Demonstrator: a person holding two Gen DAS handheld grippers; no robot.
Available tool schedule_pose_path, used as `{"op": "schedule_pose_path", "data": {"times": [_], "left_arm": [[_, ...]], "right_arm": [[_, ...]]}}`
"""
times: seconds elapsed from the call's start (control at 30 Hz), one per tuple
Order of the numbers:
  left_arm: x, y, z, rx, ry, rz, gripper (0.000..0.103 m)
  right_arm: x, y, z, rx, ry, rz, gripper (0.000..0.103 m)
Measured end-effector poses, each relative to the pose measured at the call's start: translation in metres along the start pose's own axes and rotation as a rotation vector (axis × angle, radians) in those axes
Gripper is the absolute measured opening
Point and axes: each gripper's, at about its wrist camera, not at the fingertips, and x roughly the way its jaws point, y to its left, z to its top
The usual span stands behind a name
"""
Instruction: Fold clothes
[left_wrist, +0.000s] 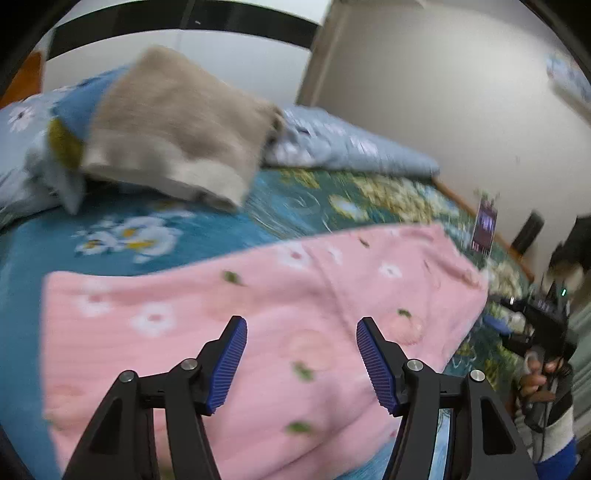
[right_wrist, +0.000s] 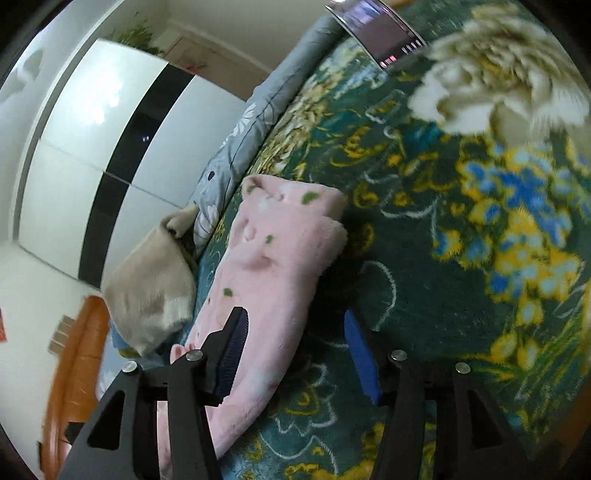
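Pink fleece garment (left_wrist: 258, 325): lying doubled on the bed (left_wrist: 110, 225). Judging it soft, light, floppy; best pinched at a corner or folded edge. Left gripper (left_wrist: 301, 363) and right gripper (right_wrist: 291, 354) hovering spread, holding nothing.

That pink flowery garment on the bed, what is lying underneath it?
The pink garment lies folded on a teal and green floral bedspread, which shows all around it. Whatever sits directly beneath the garment is covered, so nothing more can be told.

Plain pale wall (left_wrist: 424, 92) beside the bed; glossy white wardrobe (right_wrist: 99, 122) with black band; orange wooden headboard (right_wrist: 70, 373).
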Motion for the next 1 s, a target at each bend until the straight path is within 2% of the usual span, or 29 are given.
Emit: {"op": "schedule_pose_path", "data": {"times": [0.1,0.27,0.4,0.5,0.67,0.73,0.93,1.0], "left_arm": [[0.025,-0.022,-0.001,0.035,0.038,0.033,0.066],[0.057,-0.028,-0.003,-0.037,0.121,0.020,0.066],[0.070,-0.039,-0.007,0.002,0.138,0.060,0.070],[0.073,-0.044,-0.007,0.014,0.140,0.072,0.071],[0.053,-0.026,-0.002,-0.066,0.127,0.007,0.071],[0.039,-0.015,-0.001,-0.099,0.110,-0.003,0.071],[-0.011,0.025,0.003,-0.180,0.030,0.000,0.071],[-0.025,0.039,0.002,-0.206,0.005,-0.002,0.071]], "right_arm": [[0.013,-0.003,0.008,0.024,-0.004,0.028,0.060],[0.031,-0.004,0.017,0.039,0.000,0.062,0.060],[0.039,-0.005,0.023,0.045,-0.006,0.069,0.060],[0.044,-0.004,0.028,0.050,-0.013,0.074,0.060],[0.050,-0.002,0.033,0.062,-0.022,0.068,0.059],[0.050,0.000,0.034,0.068,-0.022,0.056,0.049],[0.048,0.011,0.038,0.052,-0.023,0.015,0.028],[0.044,0.019,0.039,0.035,-0.029,0.013,0.024]]}}
